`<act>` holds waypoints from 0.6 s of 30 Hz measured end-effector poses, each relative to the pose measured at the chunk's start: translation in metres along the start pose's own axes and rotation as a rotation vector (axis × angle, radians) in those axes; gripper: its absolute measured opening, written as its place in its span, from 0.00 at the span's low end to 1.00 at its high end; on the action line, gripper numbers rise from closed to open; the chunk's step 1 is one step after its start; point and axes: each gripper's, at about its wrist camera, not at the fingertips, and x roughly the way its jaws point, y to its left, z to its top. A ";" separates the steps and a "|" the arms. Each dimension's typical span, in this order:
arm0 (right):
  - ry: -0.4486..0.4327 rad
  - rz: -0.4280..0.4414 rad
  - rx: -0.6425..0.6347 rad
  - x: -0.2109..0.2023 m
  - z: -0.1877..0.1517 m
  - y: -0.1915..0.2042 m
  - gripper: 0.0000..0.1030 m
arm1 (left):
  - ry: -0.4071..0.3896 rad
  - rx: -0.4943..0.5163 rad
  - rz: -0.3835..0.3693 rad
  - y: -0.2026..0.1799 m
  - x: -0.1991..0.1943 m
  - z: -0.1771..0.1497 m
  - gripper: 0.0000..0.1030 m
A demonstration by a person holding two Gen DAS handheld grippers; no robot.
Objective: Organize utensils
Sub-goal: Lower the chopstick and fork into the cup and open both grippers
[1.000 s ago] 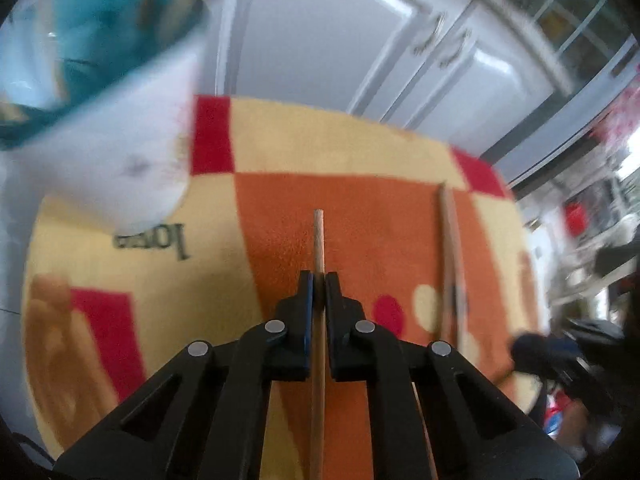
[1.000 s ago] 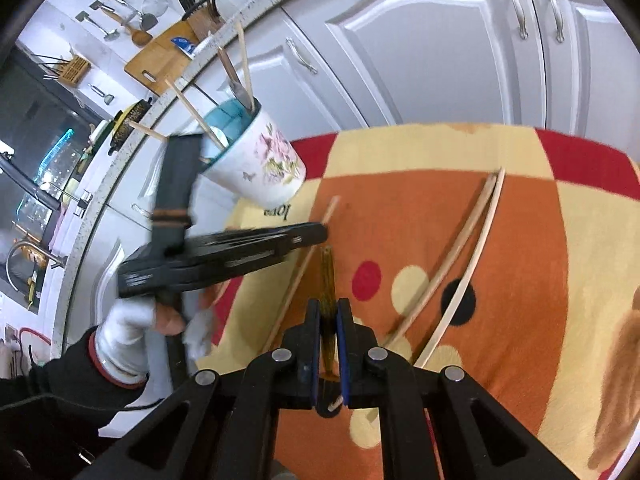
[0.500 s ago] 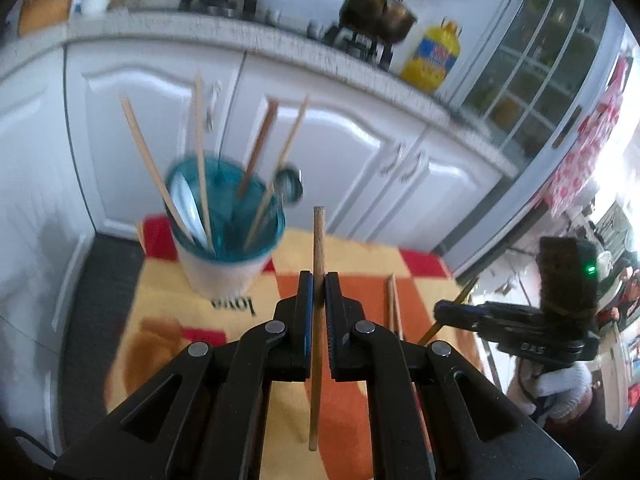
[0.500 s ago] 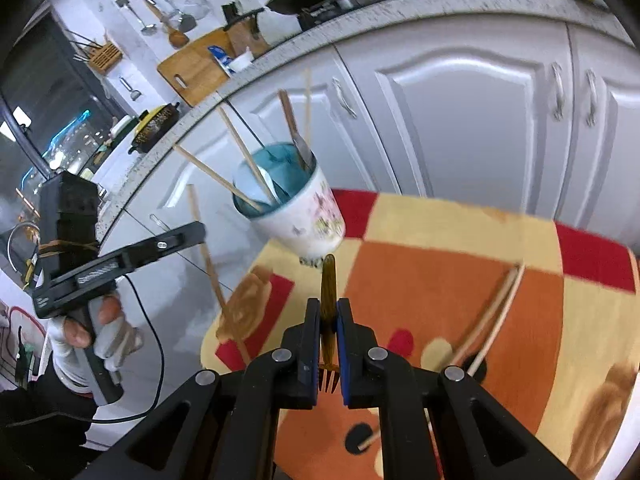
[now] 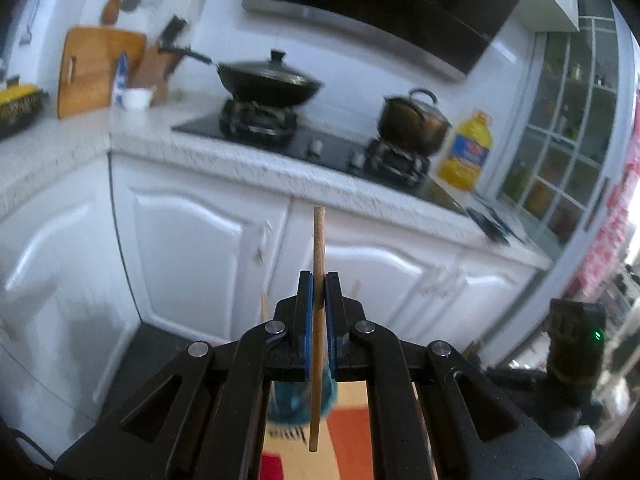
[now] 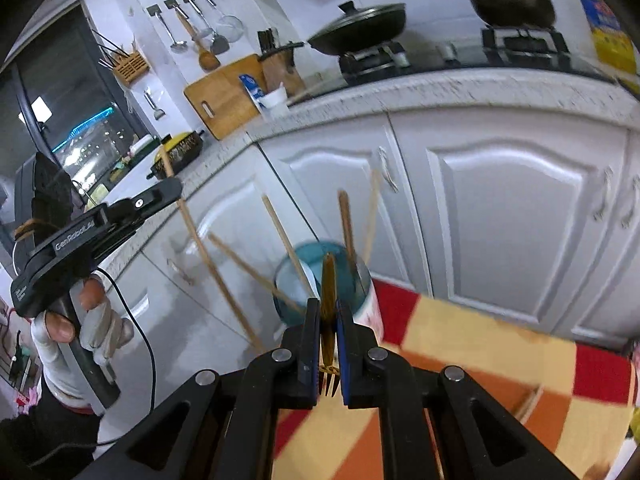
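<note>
Wooden chopstick (image 5: 318, 280) pinched upright in my left gripper (image 5: 319, 292), gold fork (image 6: 329, 300) clamped tines-down in my right gripper (image 6: 329, 320), teal cup (image 6: 320, 280) just ahead below both.

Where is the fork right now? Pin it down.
In the right wrist view the fork is clamped upright in the right gripper, tines down, just in front of the teal-lined cup holding chopsticks.

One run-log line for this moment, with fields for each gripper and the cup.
left gripper: shut on chopstick, raised | right gripper: shut on fork, tines down | cup: upright on mat, holds chopsticks
</note>
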 end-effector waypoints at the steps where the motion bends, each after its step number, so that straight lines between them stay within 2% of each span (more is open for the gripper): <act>1: -0.008 0.003 -0.001 0.007 0.010 0.003 0.07 | -0.019 0.006 0.020 0.000 0.005 0.003 0.04; 4: -0.017 0.003 -0.005 0.028 0.027 0.008 0.07 | -0.092 0.039 0.104 -0.005 0.025 0.008 0.04; 9: 0.010 -0.026 -0.017 0.069 0.035 0.005 0.07 | -0.117 0.012 0.148 0.003 0.059 0.003 0.04; 14: 0.073 -0.008 0.022 0.107 0.025 -0.011 0.07 | -0.070 0.075 0.210 0.004 0.088 -0.016 0.04; 18: 0.115 0.000 0.038 0.128 0.013 -0.018 0.07 | -0.001 0.076 0.208 0.009 0.104 -0.033 0.04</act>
